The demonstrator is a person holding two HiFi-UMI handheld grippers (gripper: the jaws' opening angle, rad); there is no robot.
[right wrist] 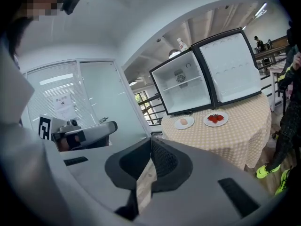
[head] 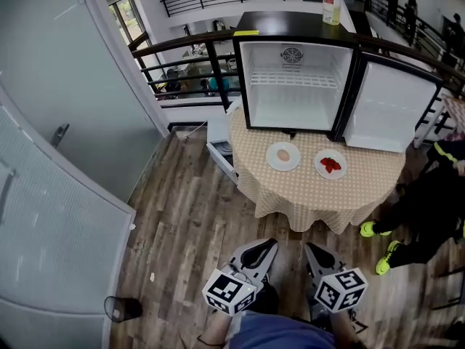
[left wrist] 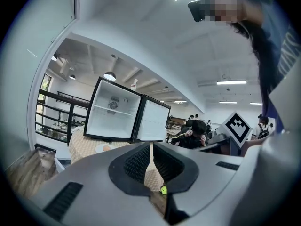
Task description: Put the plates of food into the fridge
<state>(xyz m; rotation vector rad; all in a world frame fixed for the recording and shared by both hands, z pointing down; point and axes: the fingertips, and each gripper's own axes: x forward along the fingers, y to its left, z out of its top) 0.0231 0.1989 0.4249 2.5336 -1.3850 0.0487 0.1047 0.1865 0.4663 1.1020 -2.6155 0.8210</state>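
Observation:
Two white plates rest on a round table with a dotted cloth [head: 320,195]: one carries an egg [head: 283,155], the other red strawberries [head: 330,164]. Behind them stands a small black fridge [head: 294,71], empty, with its door [head: 389,107] swung open to the right. My left gripper [head: 263,251] and right gripper [head: 314,253] hang low near my body over the wooden floor, well short of the table, both shut and empty. The right gripper view shows the egg plate [right wrist: 184,122] and strawberry plate [right wrist: 216,118]; the left gripper view shows the fridge [left wrist: 113,117].
A person in black with yellow shoes [head: 429,209] crouches at the table's right. A black railing [head: 182,57] runs behind the fridge, a bottle [head: 331,2] stands on top of it. Glass wall panels [head: 65,158] line the left. A dark object [head: 122,309] lies on the floor.

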